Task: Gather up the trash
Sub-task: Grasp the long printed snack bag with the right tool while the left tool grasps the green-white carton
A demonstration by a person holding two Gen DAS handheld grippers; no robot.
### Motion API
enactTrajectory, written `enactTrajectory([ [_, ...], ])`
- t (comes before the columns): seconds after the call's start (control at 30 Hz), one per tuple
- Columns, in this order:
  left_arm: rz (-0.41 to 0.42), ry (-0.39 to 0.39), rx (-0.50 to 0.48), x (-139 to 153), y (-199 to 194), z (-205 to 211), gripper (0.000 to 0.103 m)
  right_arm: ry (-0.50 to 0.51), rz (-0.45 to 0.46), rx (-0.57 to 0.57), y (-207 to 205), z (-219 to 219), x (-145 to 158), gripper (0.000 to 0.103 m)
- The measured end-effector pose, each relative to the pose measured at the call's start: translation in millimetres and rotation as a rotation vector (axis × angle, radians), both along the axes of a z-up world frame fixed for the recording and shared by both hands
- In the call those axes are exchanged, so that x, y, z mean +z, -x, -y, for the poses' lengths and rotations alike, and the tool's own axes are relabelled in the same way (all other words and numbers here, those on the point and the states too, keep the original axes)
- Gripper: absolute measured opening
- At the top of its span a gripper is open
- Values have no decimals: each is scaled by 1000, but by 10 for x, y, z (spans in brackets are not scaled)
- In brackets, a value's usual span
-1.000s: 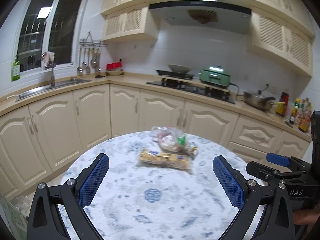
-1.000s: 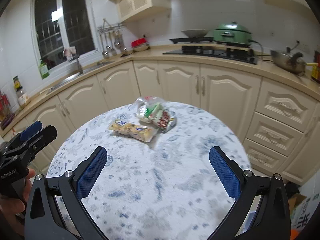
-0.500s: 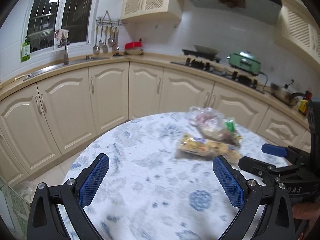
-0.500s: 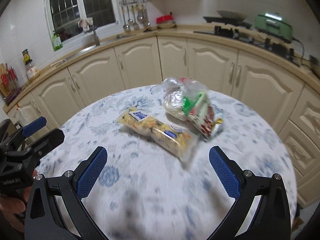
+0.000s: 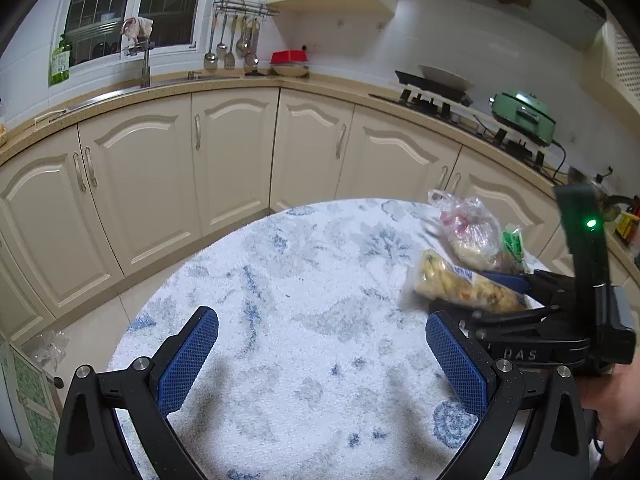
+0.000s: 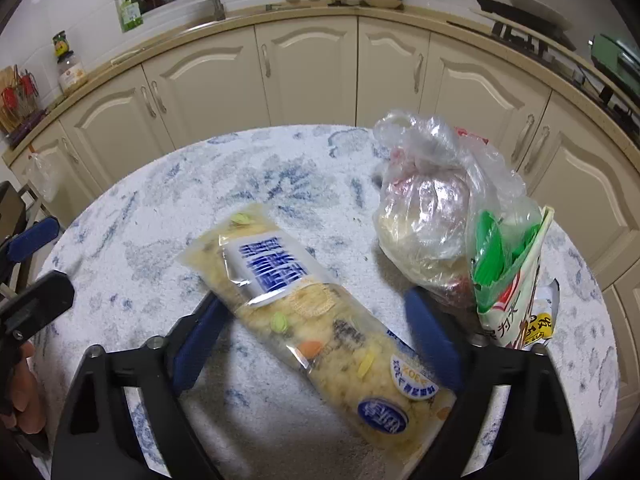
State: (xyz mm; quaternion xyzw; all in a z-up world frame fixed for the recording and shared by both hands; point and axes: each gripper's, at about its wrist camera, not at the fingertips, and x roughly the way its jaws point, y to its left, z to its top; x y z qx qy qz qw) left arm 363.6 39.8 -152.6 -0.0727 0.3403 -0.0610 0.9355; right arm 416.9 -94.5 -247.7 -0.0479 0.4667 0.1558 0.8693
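A long clear snack packet (image 6: 316, 316) with a blue and white label lies on the round blue-and-white table (image 6: 160, 208). My right gripper (image 6: 316, 338) is open, its two fingers on either side of the packet's middle. A clear knotted plastic bag (image 6: 428, 204) with a green and white wrapper (image 6: 504, 268) lies just right of it. In the left wrist view my left gripper (image 5: 320, 360) is open and empty over bare table; the packet (image 5: 452, 280) and bag (image 5: 468, 228) lie to its right, with the right gripper (image 5: 500, 292) at the packet.
Cream cabinets (image 5: 224, 160) and a countertop curve behind the table. A sink tap (image 5: 144, 60), hanging utensils (image 5: 236, 44), a hob (image 5: 436, 92) and a green cooker (image 5: 524, 112) stand on the counter. A plastic bag (image 5: 44, 350) lies on the floor at left.
My right gripper has moved forward and down until its fingers straddle the snack packet. My left gripper has swung left, so the trash now sits at the right edge of its view.
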Motion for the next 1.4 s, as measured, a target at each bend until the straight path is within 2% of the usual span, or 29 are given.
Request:
enactTrajectory([
  [0.03,1,-3,-2,12,-38,20,102,-6,1,-1,28,0,18,56],
  [0.07,5,-5,-6,25,-74,43,102,-9,-1,-5,45,10,24,50],
  [0.1,10,-8,-11,30,-82,63,102,-17,-4,-7,97,15,36,38],
  [0.13,17,-11,-17,47,-151,97,102,-26,-6,-5,150,25,40,33],
  [0.37,29,-19,-80,0,-126,282,102,-103,-14,-68,527,200,71,32],
  [0.53,24,-66,-144,3,-13,474,102,-159,-17,-137,839,506,109,32],
  [0.67,21,-96,-197,59,50,726,102,-176,-12,-191,1033,743,127,32],
  [0.83,-9,-107,-236,78,-122,1060,102,-167,9,-264,1200,1047,173,32],
  [1.03,-32,-91,-279,36,-366,1534,102,-213,39,-341,1220,1398,210,32],
  [1.2,-65,-105,-272,-100,-598,1818,102,-231,60,-375,1126,1581,244,32],
  [1.4,-51,-85,-212,-217,-847,2083,101,-231,80,-389,1033,1744,259,32],
])
